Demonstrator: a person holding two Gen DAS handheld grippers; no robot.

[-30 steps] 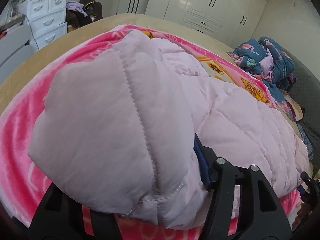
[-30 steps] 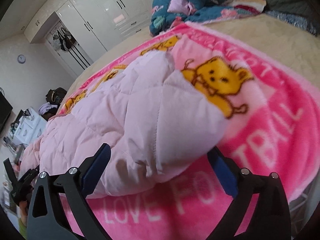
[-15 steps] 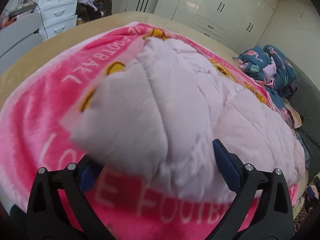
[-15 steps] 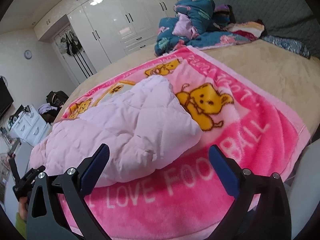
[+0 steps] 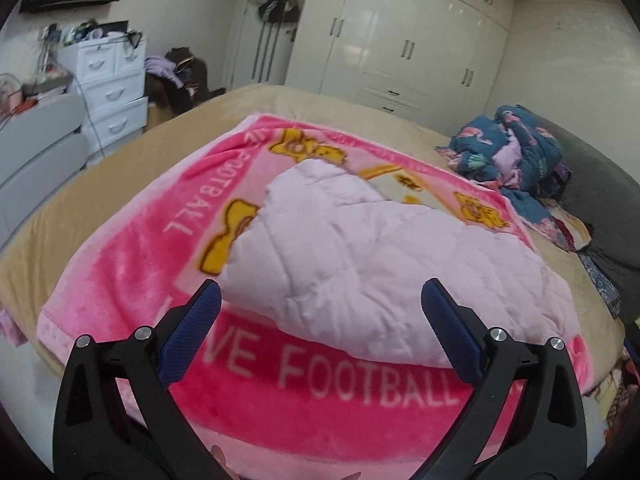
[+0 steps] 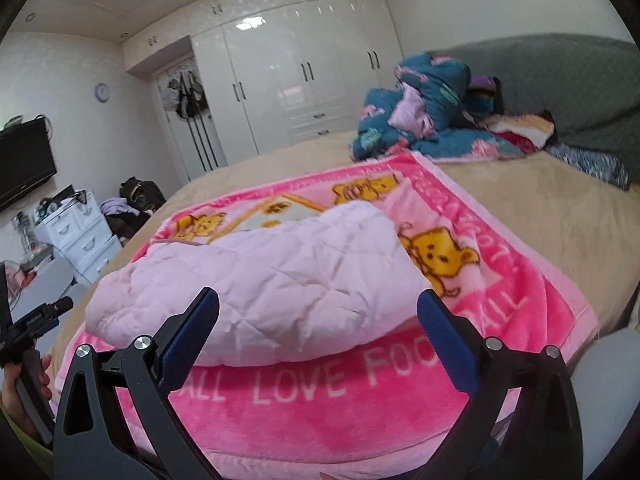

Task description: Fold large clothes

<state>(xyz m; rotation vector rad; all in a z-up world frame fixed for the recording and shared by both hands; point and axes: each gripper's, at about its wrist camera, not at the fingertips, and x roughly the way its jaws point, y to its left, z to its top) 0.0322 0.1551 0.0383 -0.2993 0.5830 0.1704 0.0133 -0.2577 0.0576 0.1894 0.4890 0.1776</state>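
A pale pink quilted jacket (image 5: pixel 360 256) lies folded into a thick bundle on a bright pink blanket (image 5: pixel 328 408) printed with yellow bears and white letters. My left gripper (image 5: pixel 320 312) hangs open above the blanket's near edge, its blue pads apart and clear of the jacket. From the other side the same jacket (image 6: pixel 272 280) shows as a low mound. My right gripper (image 6: pixel 318 316) is open too, held back from the fabric with nothing between its fingers. At the left edge of the right wrist view a hand (image 6: pixel 24 376) holds the other gripper's handle.
The blanket (image 6: pixel 360 412) covers a beige bed (image 5: pixel 120 168). A heap of dark blue patterned bedding (image 5: pixel 516 156) lies at the bed's far right by a grey headboard (image 6: pixel 560 92). White drawers (image 5: pixel 108 88) and a wardrobe (image 5: pixel 400 44) stand beyond the bed.
The left gripper let go of the jacket's edge and opened wide. Both grippers drew back and up from the jacket, which now lies flat and smaller in both views.
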